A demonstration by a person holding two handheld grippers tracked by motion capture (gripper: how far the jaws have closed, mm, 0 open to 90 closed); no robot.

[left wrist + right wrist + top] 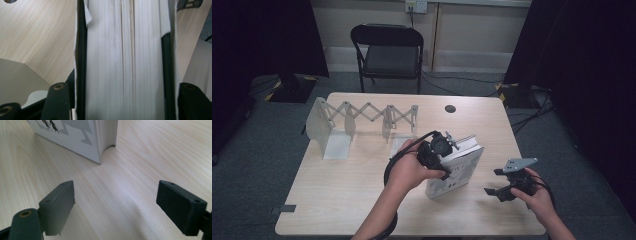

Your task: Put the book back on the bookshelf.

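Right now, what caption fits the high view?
Left gripper clasps standing book; right gripper open beside it.

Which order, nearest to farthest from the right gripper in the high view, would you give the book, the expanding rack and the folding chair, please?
From the right gripper:
1. Book, just left, standing on the table.
2. Expanding rack, far left.
3. Folding chair, beyond the table.

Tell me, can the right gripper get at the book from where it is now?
Probably yes. The right gripper has its jaws wide open with nothing between them, and bare table lies between it and the standing book. The left gripper holds the book from above.
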